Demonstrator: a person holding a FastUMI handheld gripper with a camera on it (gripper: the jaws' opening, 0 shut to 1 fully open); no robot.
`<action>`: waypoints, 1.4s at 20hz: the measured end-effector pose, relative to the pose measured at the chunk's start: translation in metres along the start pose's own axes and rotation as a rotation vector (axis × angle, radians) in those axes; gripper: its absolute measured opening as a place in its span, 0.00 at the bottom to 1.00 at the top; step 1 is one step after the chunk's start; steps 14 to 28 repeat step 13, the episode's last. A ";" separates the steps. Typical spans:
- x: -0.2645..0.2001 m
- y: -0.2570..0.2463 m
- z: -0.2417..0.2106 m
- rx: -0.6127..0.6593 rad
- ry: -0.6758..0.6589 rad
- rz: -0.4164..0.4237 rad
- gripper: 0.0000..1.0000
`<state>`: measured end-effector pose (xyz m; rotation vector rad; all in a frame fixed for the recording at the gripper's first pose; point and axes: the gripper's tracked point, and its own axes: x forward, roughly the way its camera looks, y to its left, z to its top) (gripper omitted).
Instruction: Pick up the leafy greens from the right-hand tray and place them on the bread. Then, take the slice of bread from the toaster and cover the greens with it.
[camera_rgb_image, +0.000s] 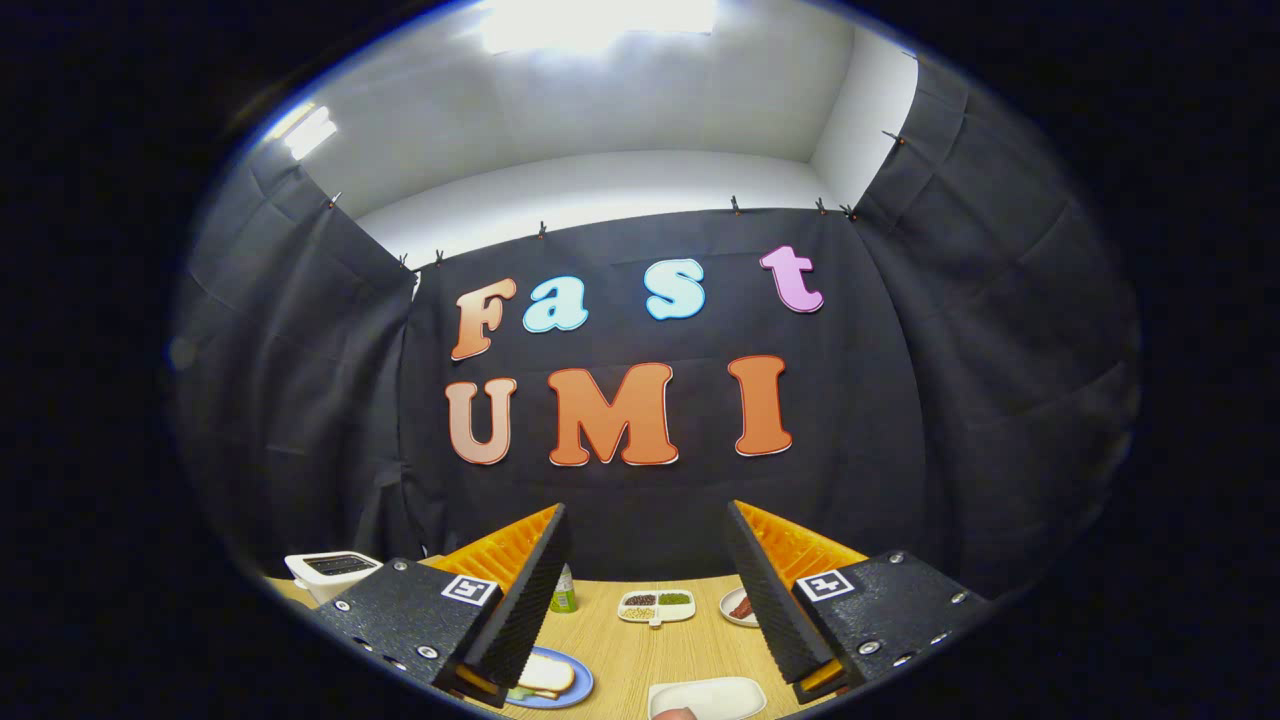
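My gripper is open, held well above the wooden table, with nothing between its fingers. Below the left finger lies a blue plate carrying a slice of bread; a bit of green peeks out at the slice's near edge. A white toaster stands at the table's far left, beyond the left finger; its slots look dark. Under the gap between the fingers, nearest to me, sits a white oblong tray with a small brownish thing at its near rim.
A white divided dish holding dark, green and pale fillings sits at the back of the table. A green bottle stands left of it, and a small plate with reddish strips lies right of it. Black cloth walls close in behind.
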<state>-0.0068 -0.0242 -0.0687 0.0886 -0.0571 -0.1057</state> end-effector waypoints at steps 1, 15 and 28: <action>0.001 0.002 0.001 0.010 -0.003 0.006 0.93; 0.005 0.018 -0.005 -0.064 0.013 0.009 0.94; 0.005 0.018 -0.005 -0.064 0.013 0.009 0.94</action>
